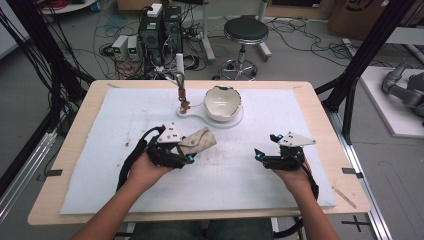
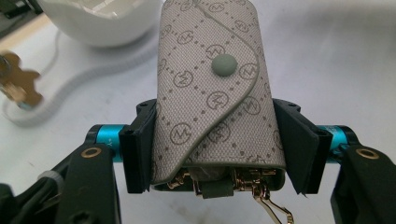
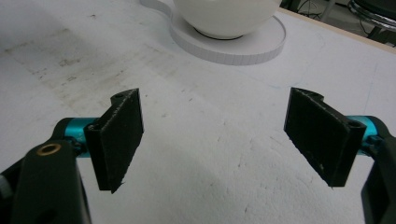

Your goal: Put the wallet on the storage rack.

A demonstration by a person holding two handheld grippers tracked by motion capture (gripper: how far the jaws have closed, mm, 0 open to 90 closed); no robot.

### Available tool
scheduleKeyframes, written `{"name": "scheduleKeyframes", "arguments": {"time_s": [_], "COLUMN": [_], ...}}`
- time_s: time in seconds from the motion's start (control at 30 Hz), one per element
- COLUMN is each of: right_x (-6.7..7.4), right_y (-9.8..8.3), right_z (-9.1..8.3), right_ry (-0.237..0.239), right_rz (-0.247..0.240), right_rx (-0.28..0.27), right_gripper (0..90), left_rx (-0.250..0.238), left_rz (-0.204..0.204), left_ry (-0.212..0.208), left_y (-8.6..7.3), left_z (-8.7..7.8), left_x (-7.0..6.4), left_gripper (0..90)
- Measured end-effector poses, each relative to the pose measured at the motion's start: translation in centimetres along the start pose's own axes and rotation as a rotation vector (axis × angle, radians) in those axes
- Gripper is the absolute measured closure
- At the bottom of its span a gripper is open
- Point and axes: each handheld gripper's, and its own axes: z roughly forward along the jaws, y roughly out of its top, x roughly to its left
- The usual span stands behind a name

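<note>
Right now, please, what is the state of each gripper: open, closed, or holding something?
Left gripper: closed on the grey patterned key pouch, one jaw on each side.
Right gripper: open, jaws wide apart, holding nothing.

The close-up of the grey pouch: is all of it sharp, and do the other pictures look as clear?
Left gripper view: the pouch is sharp, the bowl behind soft. Right gripper view: open claw crisp, casting soft shadows. High view: evenly lit, grainier.

left gripper clamped on grey pouch, right gripper jaws apart over white mat; white bowl on its stand at bench far side
</note>
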Motion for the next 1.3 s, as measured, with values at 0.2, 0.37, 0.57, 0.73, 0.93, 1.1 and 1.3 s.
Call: {"name": "scheduleKeyframes", "arguments": {"time_s": [0.2, 0.37, 0.57, 0.73, 0.93, 1.1, 1.3], "right_x": [-0.2, -0.1, -0.1, 0.0, 0.0, -0.1, -0.1], "right_y": [0.0, 0.0, 0.0, 0.0, 0.1, 0.0, 0.0], "right_z": [-0.1, 0.0, -0.1, 0.1, 0.3, 0.3, 0.4], "right_ry": [0.000, 0.003, 0.000, 0.003, 0.005, 0.005, 0.008], "right_rz": [0.014, 0.009, 0.011, 0.005, 0.008, 0.009, 0.007], "right_rx": [-0.009, -0.009, -0.011, 0.001, -0.002, 0.001, 0.004], "right_gripper": [20.3, 20.2, 20.2, 20.3, 20.3, 20.2, 20.2], "left_rx": [-0.001, 0.007, 0.013, 0.030, 0.056, 0.074, 0.127], "left_rz": [0.032, 0.042, 0.030, 0.033, 0.045, 0.040, 0.047], "left_ry": [0.026, 0.061, 0.077, 0.087, 0.095, 0.091, 0.065], "left_y": [2.5, 4.1, 5.6, 6.8, 8.6, 9.5, 10.0], "left_z": [0.4, 1.3, 2.0, 2.8, 4.5, 6.2, 8.3], "left_x": [1.3, 2.6, 4.0, 4.9, 5.9, 6.8, 7.7], "left_gripper": [36.5, 36.5, 36.5, 36.4, 36.3, 36.3, 36.2]}}
